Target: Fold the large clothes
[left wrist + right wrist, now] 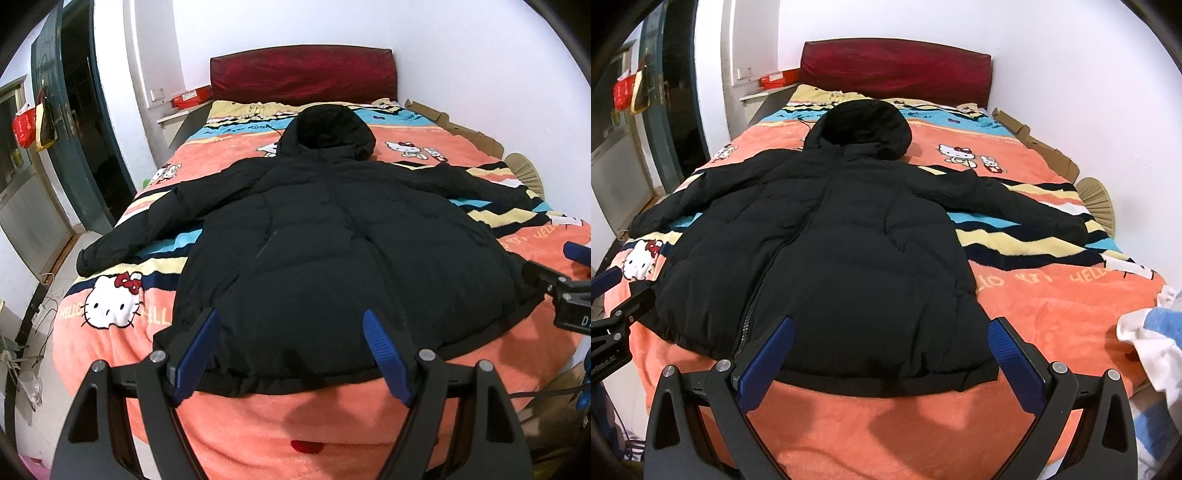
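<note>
From the left wrist, the jacket (332,236) lies flat on the bed (110,350), its hem just past the spread, empty left gripper (291,325). From the right wrist, the hem sits between the spread right gripper (890,332) fingers, untouched.

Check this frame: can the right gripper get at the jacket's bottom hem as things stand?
Probably yes. The right gripper is open, its fingers wide apart just above the hem of the black jacket, and nothing lies between them on the blanket.
</note>
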A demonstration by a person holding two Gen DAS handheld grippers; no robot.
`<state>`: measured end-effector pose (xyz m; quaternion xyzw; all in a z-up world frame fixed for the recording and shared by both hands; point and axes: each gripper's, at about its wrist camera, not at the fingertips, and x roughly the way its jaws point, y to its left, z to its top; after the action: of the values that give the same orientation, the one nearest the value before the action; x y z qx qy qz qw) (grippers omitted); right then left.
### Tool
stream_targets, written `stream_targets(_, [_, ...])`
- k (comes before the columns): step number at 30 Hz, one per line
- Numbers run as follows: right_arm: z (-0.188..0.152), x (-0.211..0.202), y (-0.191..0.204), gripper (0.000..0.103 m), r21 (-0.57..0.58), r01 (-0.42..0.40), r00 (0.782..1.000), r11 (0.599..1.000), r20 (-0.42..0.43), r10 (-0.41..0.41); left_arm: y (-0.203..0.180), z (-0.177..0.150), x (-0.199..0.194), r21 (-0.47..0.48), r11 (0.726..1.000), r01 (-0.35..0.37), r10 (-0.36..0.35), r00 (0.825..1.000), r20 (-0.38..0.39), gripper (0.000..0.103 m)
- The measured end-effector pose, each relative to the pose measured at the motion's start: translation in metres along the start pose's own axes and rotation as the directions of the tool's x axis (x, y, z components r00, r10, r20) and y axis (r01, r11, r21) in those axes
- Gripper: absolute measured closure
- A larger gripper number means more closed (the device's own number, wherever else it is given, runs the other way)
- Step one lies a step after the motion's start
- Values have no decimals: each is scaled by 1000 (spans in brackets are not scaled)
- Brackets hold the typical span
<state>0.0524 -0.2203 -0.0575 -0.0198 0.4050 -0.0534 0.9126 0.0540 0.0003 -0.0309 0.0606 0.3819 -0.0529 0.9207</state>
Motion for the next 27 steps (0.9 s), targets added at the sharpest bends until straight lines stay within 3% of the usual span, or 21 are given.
stream_targets(11, [21, 8, 0, 0, -24, 2, 1000, 1000, -9, -2, 9, 11, 21, 6, 998, 57, -57, 996, -68, 24])
stream_targets(15, [40, 4, -8, 0, -24, -9, 1000, 1000, 19, 10, 15, 19, 26, -10, 999, 46, -46, 996, -74, 24])
stream_targets(22, [80, -8, -26, 0, -2, -43, 995, 999, 91, 43, 45, 53, 17, -83, 996, -40, 40, 999, -4, 24])
stream_targets(27, [118, -7, -51, 0, 33, -17, 987, 999, 161, 11, 73, 89, 8, -119, 984, -136, 145, 987, 70, 24])
